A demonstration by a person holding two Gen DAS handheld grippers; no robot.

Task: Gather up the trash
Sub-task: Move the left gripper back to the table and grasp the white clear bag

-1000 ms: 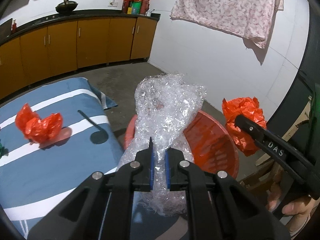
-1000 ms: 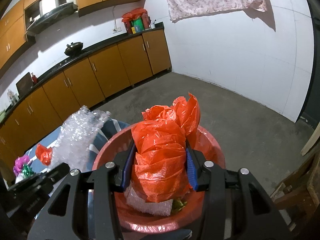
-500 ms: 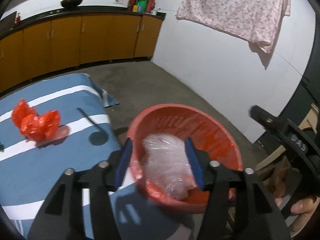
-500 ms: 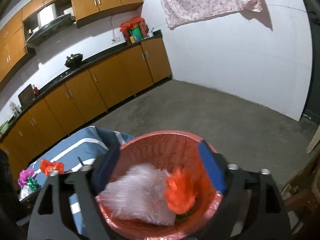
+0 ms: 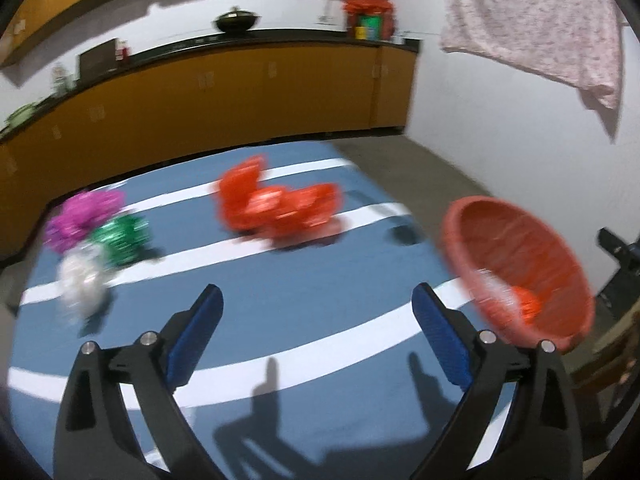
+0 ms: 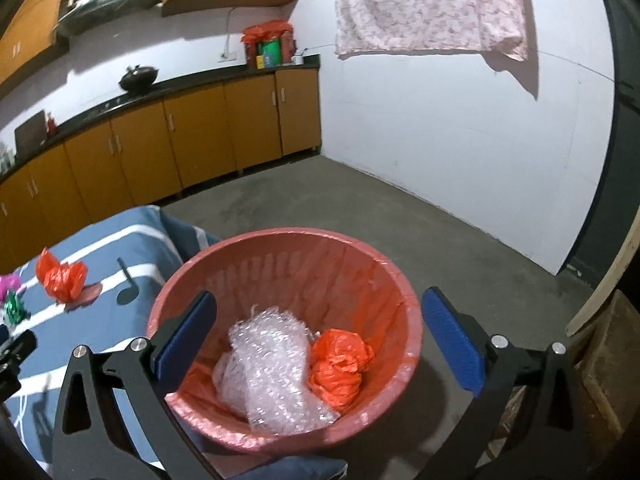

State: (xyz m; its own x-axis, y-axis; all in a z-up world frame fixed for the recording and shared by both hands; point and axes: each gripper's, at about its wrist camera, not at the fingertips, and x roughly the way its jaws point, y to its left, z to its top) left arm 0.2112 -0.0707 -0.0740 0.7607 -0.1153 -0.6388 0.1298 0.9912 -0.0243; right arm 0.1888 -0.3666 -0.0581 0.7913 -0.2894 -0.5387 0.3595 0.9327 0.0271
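Both hand-held grippers are empty. The right hand-held gripper (image 6: 316, 344) hangs directly over the red bin (image 6: 408, 320), its blue pads spread far apart; the jaws have just been opening, and nothing sits between them but the view down into the bin. Inside the bin lies a crumpled wad of bubble wrap (image 6: 268, 368), and touching its right side is a scrunched orange plastic bag (image 6: 340, 364). Neither pad touches either piece.

The bin stands on the grey floor just off the corner of the tabletop (image 6: 120, 240), which wears a blue cloth with white stripes.

The left hand-held gripper (image 5: 316, 340) is out over that tabletop, left of the bin (image 5: 520, 248), its jaws wide apart too, also just been opening, with only striped cloth showing between the pads. The left wrist view is smeared with motion blur.

Trash is left on the tabletop: a second orange plastic bag (image 5: 280, 208) lies beyond the left hand-held gripper, left of the bin and well apart from it. Farther left again, near the tabletop's far-left side, a cluster of three shiny tufts sits bunched together: a magenta one (image 5: 84, 216), a green one (image 5: 120, 236) and a silvery-white one (image 5: 80, 280), the green one touching the other two as far as the blur allows.

From the right wrist view, that orange bag (image 6: 60, 276) sits left of the bin, with a dark note-shaped mark (image 6: 128, 284) on the cloth between bag and bin.
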